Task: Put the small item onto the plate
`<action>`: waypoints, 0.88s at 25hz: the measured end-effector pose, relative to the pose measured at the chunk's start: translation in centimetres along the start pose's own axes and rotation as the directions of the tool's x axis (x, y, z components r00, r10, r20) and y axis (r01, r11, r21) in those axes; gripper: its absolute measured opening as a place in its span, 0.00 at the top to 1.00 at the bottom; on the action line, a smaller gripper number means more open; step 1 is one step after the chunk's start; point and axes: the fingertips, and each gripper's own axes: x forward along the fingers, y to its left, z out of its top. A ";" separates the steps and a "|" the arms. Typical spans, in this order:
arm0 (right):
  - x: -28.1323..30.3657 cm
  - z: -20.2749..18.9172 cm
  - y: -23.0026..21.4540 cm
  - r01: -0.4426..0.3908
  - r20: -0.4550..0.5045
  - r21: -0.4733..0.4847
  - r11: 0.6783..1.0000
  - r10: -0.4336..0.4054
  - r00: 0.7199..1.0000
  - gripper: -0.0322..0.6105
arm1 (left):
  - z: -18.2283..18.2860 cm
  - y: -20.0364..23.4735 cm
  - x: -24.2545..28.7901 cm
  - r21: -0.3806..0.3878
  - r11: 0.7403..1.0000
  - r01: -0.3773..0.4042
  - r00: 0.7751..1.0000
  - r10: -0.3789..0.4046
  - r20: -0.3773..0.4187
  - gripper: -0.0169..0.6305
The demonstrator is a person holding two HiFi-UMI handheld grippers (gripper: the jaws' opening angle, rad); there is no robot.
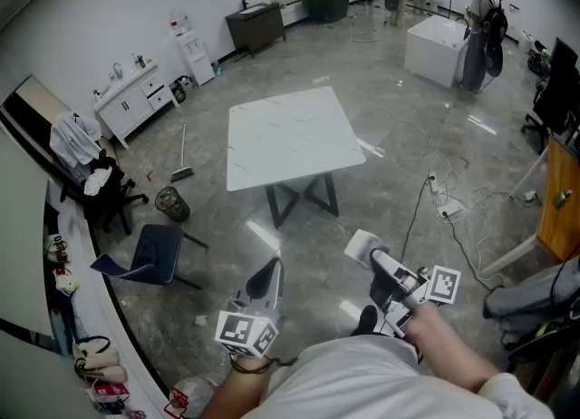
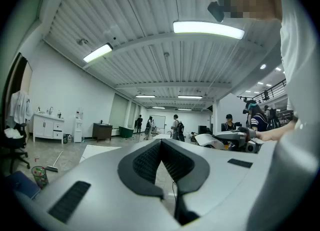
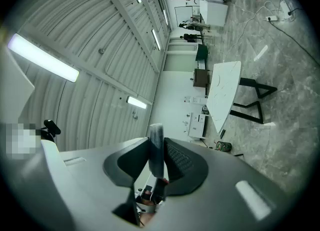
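- Fingers (image 3: pixel 179 161) of the right gripper (image 1: pixel 372 259) clench a thin pale item (image 3: pixel 156 142) edge-on, held out ahead, likely for carrying; the left gripper (image 1: pixel 269 277) is pressed closed, empty.
- Well apart stands the white worktop (image 1: pixel 290 136), bare, no plate visible.
- Left of the path sits a blue chair (image 1: pixel 149 254).
- Right of it, a power strip (image 1: pixel 449 211) and cables could snag feet.

A white square table (image 1: pixel 290 136) stands on the glossy grey floor (image 1: pixel 381 91). Left of it lie a broom (image 1: pixel 181 161) and a round waste bin (image 1: pixel 168 202); a blue chair (image 1: pixel 149 256) sits nearer. Cables (image 1: pixel 449 204) trail to the right.
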 end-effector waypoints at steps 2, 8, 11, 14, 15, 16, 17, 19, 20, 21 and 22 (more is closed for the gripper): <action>-0.4 -0.7 0.1 0.006 0.000 0.004 1.000 -0.006 1.000 0.81 | 0.4 -0.5 -0.7 0.004 1.000 0.001 1.000 -0.001 0.002 0.96; -0.4 -1.9 0.4 0.008 -0.007 0.006 1.000 -0.008 1.000 0.81 | 0.5 -0.7 -1.5 0.008 1.000 0.009 1.000 -0.009 0.015 0.96; -0.3 -2.3 0.6 0.006 -0.011 0.004 1.000 -0.006 1.000 0.81 | 0.8 -0.7 -1.9 0.000 1.000 0.008 1.000 -0.008 0.019 0.96; -0.4 -2.3 0.5 0.007 -0.012 0.000 1.000 -0.007 1.000 0.81 | 0.6 -0.7 -2.1 0.002 1.000 0.007 1.000 -0.007 0.026 0.96; -0.4 -2.3 0.5 0.008 -0.012 0.000 1.000 -0.008 1.000 0.81 | 0.6 -0.6 -2.1 0.003 1.000 0.007 1.000 -0.007 0.026 0.96; -0.4 -2.3 0.5 0.008 -0.012 0.000 1.000 -0.008 1.000 0.81 | 0.6 -0.6 -2.1 0.003 1.000 0.006 1.000 -0.006 0.026 0.96; -0.3 -2.3 0.4 0.007 -0.012 0.000 1.000 -0.007 1.000 0.81 | 0.5 -0.6 -2.1 0.002 1.000 0.005 1.000 -0.005 0.024 0.96; 0.0 -2.1 0.4 0.002 -0.013 -0.001 1.000 -0.002 1.000 0.81 | 0.5 -0.4 -2.1 0.001 1.000 0.000 1.000 0.000 0.020 0.96; 0.2 -2.0 0.4 0.001 -0.014 -0.002 1.000 -0.001 1.000 0.81 | 0.5 -0.2 -2.0 0.001 1.000 -0.002 1.000 0.002 0.018 0.96; 0.4 -1.8 0.3 0.000 -0.015 -0.002 1.000 0.000 1.000 0.81 | 0.4 -0.1 -1.9 0.000 1.000 -0.004 1.000 0.004 0.016 0.96; 0.6 -1.6 0.1 -0.001 -0.016 -0.001 1.000 0.001 1.000 0.81 | 0.3 0.1 -1.7 -0.002 1.000 -0.006 1.000 0.006 0.014 0.96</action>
